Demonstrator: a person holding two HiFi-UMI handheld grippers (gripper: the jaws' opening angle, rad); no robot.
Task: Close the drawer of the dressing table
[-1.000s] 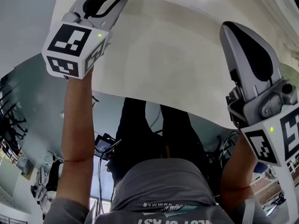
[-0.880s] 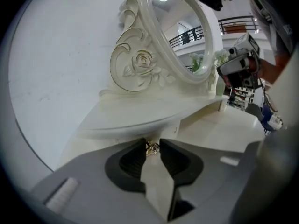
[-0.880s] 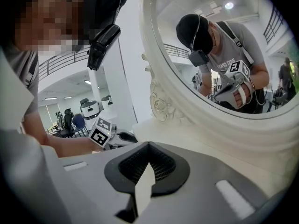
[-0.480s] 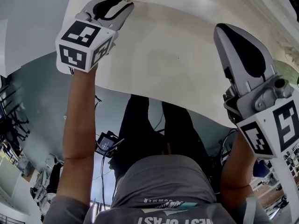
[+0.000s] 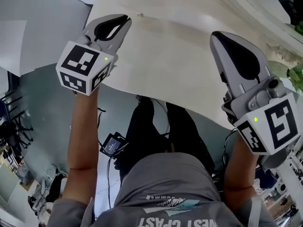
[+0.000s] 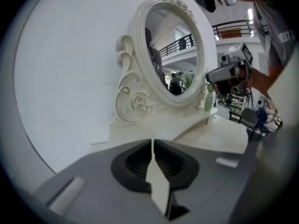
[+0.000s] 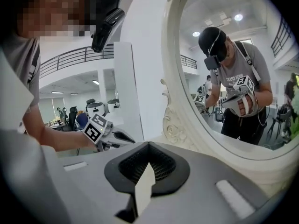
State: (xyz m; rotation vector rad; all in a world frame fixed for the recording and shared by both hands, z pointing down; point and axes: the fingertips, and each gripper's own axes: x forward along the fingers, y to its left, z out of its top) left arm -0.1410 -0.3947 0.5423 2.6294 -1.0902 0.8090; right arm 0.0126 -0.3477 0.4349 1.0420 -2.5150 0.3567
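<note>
The cream top of the dressing table (image 5: pixel 175 65) spreads under both grippers, and its oval mirror (image 6: pixel 173 50) stands in a carved white frame at the back. No open drawer shows in any view. My left gripper (image 5: pixel 125 20) hovers over the table's far left part. Its jaws are closing, almost together, with nothing between them (image 6: pixel 152 143). My right gripper (image 5: pixel 218 37) is held over the right side of the top, close to the mirror (image 7: pixel 233 78). It is shut and empty (image 7: pixel 148 146).
A small dark fitting (image 5: pixel 140 15) sits near the table's far edge, just beyond the left gripper. A pale green bottle (image 6: pixel 209 99) stands at the foot of the mirror. Below the table's near edge are my legs and a grey floor (image 5: pixel 42 103).
The left gripper has drawn back from the table's far edge, where its tips were, and now hangs apart from it. The right gripper has stayed about where it was.
</note>
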